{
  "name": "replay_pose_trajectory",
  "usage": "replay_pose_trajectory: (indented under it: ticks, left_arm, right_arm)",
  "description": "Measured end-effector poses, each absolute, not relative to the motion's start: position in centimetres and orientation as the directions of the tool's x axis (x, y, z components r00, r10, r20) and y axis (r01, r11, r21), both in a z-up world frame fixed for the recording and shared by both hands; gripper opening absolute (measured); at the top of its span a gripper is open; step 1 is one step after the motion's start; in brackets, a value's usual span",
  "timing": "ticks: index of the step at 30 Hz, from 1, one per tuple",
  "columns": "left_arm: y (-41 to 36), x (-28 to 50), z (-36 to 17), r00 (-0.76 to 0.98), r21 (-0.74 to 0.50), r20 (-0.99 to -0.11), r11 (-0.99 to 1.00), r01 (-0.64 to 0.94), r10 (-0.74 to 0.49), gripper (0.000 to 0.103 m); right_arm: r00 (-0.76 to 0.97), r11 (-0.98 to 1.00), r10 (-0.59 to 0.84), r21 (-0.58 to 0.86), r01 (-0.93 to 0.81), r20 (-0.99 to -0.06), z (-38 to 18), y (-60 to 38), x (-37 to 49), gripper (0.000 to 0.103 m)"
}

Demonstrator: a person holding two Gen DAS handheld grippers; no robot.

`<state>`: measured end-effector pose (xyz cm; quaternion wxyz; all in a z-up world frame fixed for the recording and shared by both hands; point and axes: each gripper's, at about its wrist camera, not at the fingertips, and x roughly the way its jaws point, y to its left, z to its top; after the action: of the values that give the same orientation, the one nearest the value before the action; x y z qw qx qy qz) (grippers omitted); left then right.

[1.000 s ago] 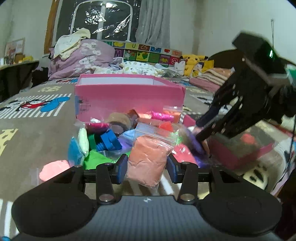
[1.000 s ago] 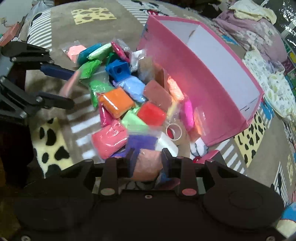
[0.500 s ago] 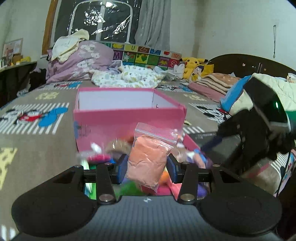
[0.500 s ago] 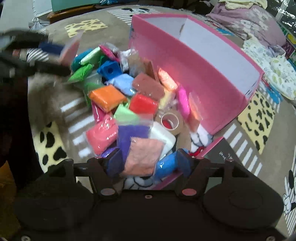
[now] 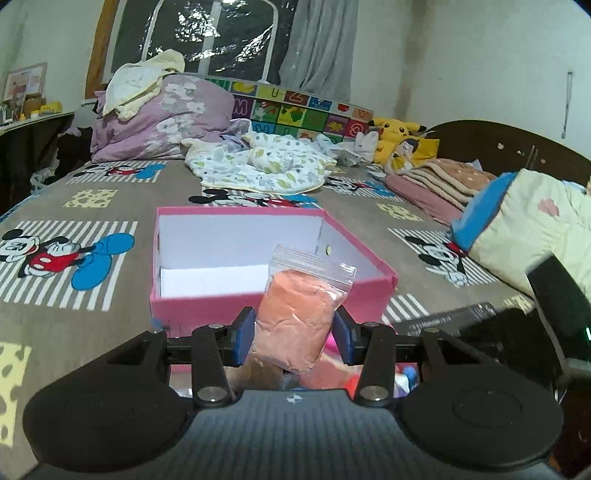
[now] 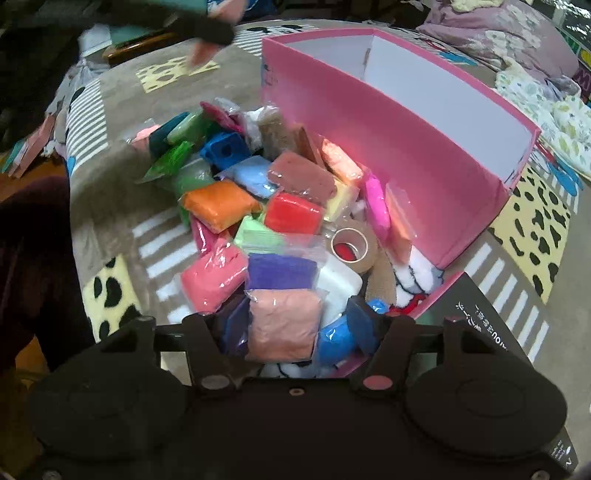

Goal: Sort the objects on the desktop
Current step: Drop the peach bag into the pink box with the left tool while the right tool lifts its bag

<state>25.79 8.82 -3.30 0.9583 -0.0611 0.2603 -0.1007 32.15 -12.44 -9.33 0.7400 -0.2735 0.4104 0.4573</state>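
My left gripper (image 5: 293,328) is shut on a salmon-orange clay bag (image 5: 295,317) and holds it up in front of the open pink box (image 5: 369,260), whose white inside is bare. In the right wrist view my right gripper (image 6: 295,328) is open over a pile of coloured clay bags (image 6: 258,221). A dusty-pink clay bag (image 6: 282,323) lies loose between its fingers, a blue bag (image 6: 332,341) beside it. The pink box (image 6: 406,147) stands behind the pile. The left gripper shows blurred at the top left (image 6: 207,26).
A tape roll (image 6: 351,247), a blue block (image 6: 225,147) and a black box lid (image 6: 491,332) lie by the pile. Bedding, a purple duvet (image 5: 162,122) and plush toys (image 5: 399,140) lie at the far side of the bed.
My left gripper has lifted the salmon-orange bag up from the pile to the level of the box rim. My right gripper has opened and the dusty-pink bag lies loose between its fingers.
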Motion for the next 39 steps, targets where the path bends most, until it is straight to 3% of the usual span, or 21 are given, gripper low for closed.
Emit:
replay_pose_trajectory:
  ticks: [4, 15, 16, 22, 27, 39]
  left_arm:
    - [9.5, 28.8, -2.7, 0.836, -0.194, -0.504, 0.972, 0.135, -0.216, 0.043]
    - [10.4, 37.8, -3.4, 0.773, -0.214, -0.612, 0.976, 0.039, -0.165, 0.043]
    - [10.6, 38.6, -3.6, 0.76, -0.222, -0.629, 0.975, 0.023, -0.162, 0.044]
    - [11.1, 43.5, -6.4, 0.623, -0.201, -0.773, 0.978, -0.061, -0.12, 0.044]
    - [10.6, 45.6, -8.8, 0.534, -0.137, -0.843, 0.987, -0.085, -0.071, 0.044]
    - [9.8, 47.2, -9.0, 0.487, -0.069, -0.873, 0.995, -0.079, -0.022, 0.045]
  right_arm:
    - [0.236, 0.431, 0.454, -0.02, -0.902, -0.859, -9.4, -12.5, 32.2, 0.051]
    - [0.211, 0.427, 0.458, 0.005, -0.904, -0.864, -9.7, -12.5, 32.2, 0.046]
    - [0.209, 0.427, 0.458, 0.007, -0.904, -0.864, -9.7, -12.5, 32.2, 0.039]
    - [0.196, 0.425, 0.46, 0.021, -0.905, -0.866, -9.9, -12.6, 32.2, 0.04]
    - [0.191, 0.43, 0.466, 0.032, -0.902, -0.864, -10.0, -12.6, 32.2, 0.04]
    - [0.194, 0.439, 0.488, 0.047, -0.897, -0.851, -10.1, -12.9, 32.3, 0.04]
